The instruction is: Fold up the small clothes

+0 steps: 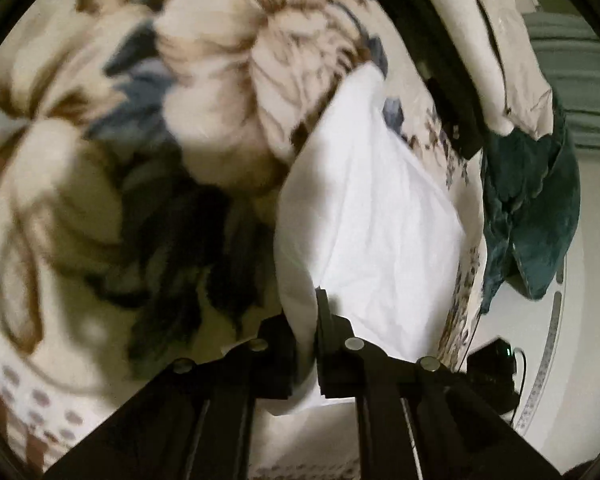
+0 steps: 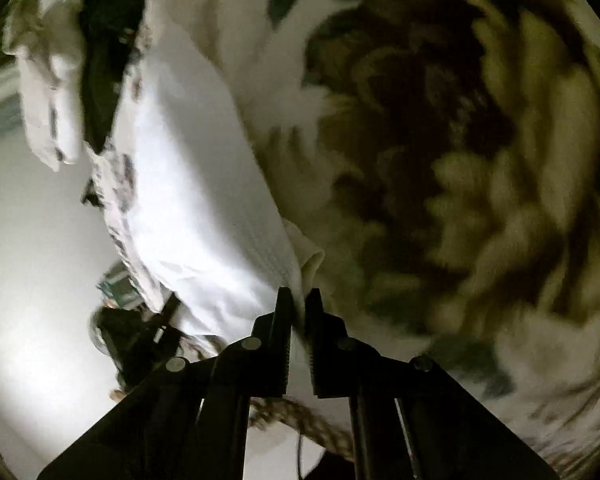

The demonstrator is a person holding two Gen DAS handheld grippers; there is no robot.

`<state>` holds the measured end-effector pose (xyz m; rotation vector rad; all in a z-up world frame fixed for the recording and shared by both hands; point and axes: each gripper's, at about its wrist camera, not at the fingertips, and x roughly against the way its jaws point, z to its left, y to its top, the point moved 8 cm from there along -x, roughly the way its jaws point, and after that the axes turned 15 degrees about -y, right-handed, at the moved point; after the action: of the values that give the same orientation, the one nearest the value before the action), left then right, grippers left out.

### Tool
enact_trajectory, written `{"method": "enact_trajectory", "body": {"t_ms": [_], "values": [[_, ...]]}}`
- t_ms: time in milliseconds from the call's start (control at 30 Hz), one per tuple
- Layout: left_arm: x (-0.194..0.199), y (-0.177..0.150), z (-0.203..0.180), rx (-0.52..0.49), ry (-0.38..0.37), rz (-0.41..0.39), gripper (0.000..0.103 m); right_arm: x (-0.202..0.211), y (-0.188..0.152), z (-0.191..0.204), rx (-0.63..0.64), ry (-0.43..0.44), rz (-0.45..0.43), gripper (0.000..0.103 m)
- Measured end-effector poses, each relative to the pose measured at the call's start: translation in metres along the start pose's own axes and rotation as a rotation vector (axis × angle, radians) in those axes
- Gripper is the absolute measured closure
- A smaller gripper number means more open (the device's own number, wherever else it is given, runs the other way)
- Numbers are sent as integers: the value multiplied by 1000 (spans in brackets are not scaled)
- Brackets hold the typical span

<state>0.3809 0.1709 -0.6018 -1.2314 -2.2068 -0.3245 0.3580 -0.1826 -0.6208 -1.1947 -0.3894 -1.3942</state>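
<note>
A white garment (image 1: 372, 216) hangs stretched between both grippers above a floral blanket (image 1: 100, 140). My left gripper (image 1: 312, 316) is shut on one corner of the white garment, with cloth bunched between its jaws. In the right wrist view my right gripper (image 2: 300, 300) is shut on another edge of the same white garment (image 2: 188, 184), which runs up and to the left from the jaws. The other gripper shows as a dark shape at the far end of the cloth in each view.
The floral blanket (image 2: 460, 160) fills most of both views. A dark teal garment (image 1: 532, 208) and a cream garment (image 1: 500, 48) lie at the right in the left wrist view. A black device with a cable (image 1: 496, 368) sits on the pale floor.
</note>
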Motion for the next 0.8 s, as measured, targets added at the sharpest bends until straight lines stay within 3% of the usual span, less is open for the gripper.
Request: {"method": "enact_trajectory", "body": {"t_ms": [133,267,333,400,433,467,600,667,700,733,767,800], "values": [[6,-4,9,15,11,27,97,15,-11,0,-11,0,-32,96],[-3,-3,15,28,13,84,93,1,-12,-4,97,-126,16,95],[0,1,15,48,-28,88,75,4,-4,-1,148,-149,2,85],[2,11,10,38,-102,65,36,12,9,9,190,-103,-41,53],[-1,17,7,29,-150,56,35,14,16,14,208,-72,-68,47],[-10,24,6,16,-182,62,35,11,26,16,222,-51,-87,43],[-42,35,-2,-38,-178,102,38,-16,50,32,215,61,-40,41],[-49,38,-18,-119,-163,99,41,-26,53,43,222,116,-35,41],[-49,37,-22,-142,-157,100,72,-27,53,51,235,135,-48,42],[-54,35,-28,-169,-140,117,91,-28,51,55,241,140,-60,47],[-56,35,-30,-184,-126,120,93,-31,49,61,253,143,-61,80],[-55,35,-32,-208,-111,115,94,-36,46,65,254,133,-49,90]]}}
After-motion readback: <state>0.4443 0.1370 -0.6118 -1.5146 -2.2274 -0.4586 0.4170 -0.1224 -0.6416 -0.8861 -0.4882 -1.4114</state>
